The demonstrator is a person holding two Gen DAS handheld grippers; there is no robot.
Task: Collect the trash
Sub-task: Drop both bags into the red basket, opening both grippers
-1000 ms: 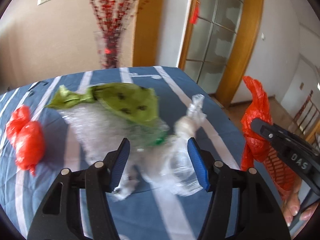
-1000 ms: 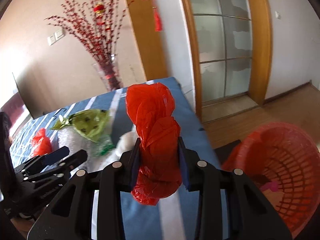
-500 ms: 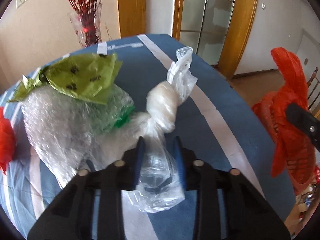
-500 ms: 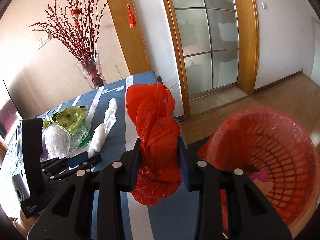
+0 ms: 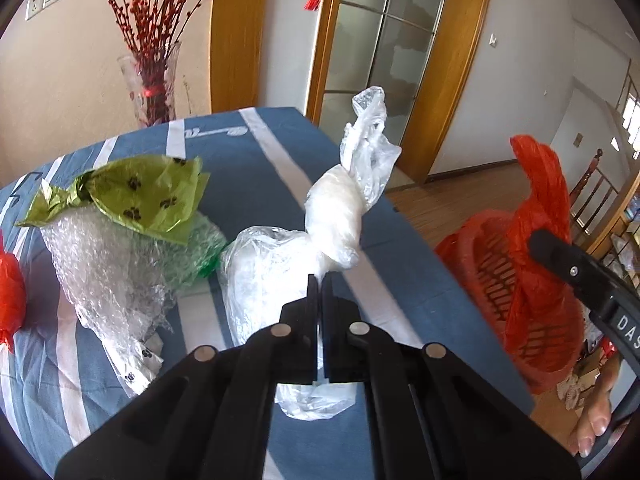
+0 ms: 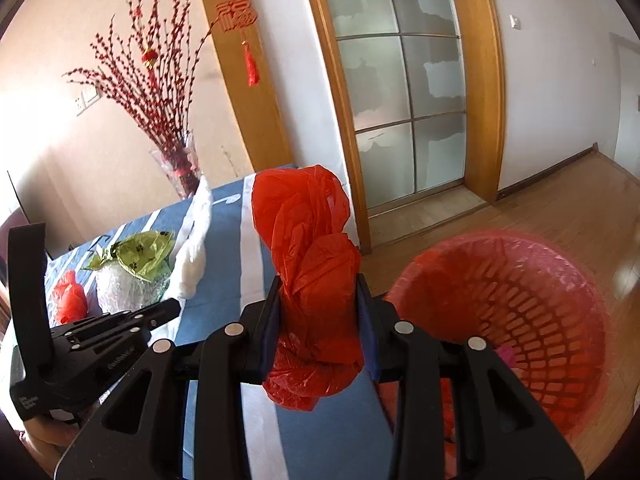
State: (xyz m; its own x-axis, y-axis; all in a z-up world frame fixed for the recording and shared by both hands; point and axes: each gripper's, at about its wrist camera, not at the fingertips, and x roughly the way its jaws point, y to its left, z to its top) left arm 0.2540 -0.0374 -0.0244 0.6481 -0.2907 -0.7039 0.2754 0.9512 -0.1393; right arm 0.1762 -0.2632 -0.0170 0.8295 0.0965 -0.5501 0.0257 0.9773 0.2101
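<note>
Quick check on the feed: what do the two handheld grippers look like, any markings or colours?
Both are matte black plastic with silver rivets at the linkage pivots. The right gripper has blue pads on its fingers. The left gripper looks all black; its body carries small white lettering, too small to read.

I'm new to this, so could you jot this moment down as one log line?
left gripper: shut on clear bag | right gripper: holds red bag | basket: beside table
</note>
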